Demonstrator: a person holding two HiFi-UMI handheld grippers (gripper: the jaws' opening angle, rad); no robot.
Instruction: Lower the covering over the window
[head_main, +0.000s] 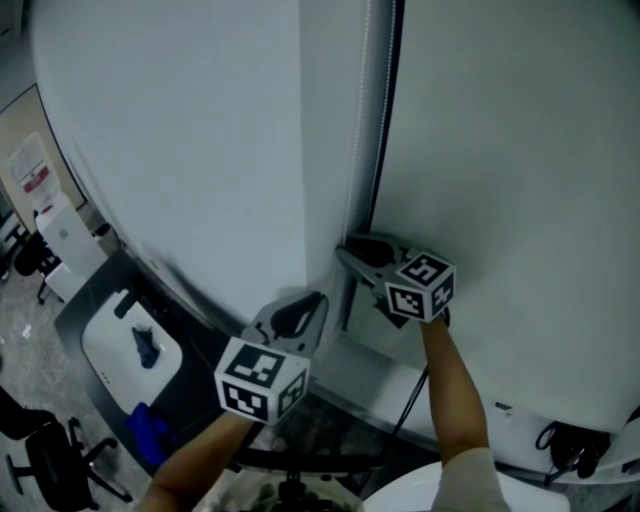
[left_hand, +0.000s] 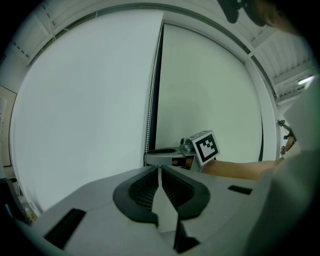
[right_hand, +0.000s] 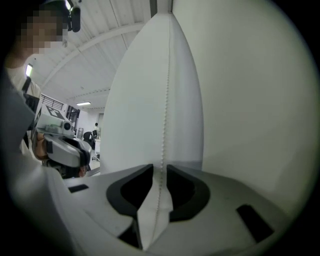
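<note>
Two white roller blinds hang side by side, with a dark frame strip between them. A white bead chain drops along that gap. My right gripper reaches to the chain's lower part. In the right gripper view the chain runs down between the parted jaws of this gripper, and the pads do not press on it. My left gripper is lower and to the left, near the left blind's bottom edge. Its jaws are shut with nothing between them. Its view shows the right gripper's cube.
Below the blinds runs a pale sill. Far down at the left are a white desk, a blue object and a black chair. Dark cables lie at the lower right.
</note>
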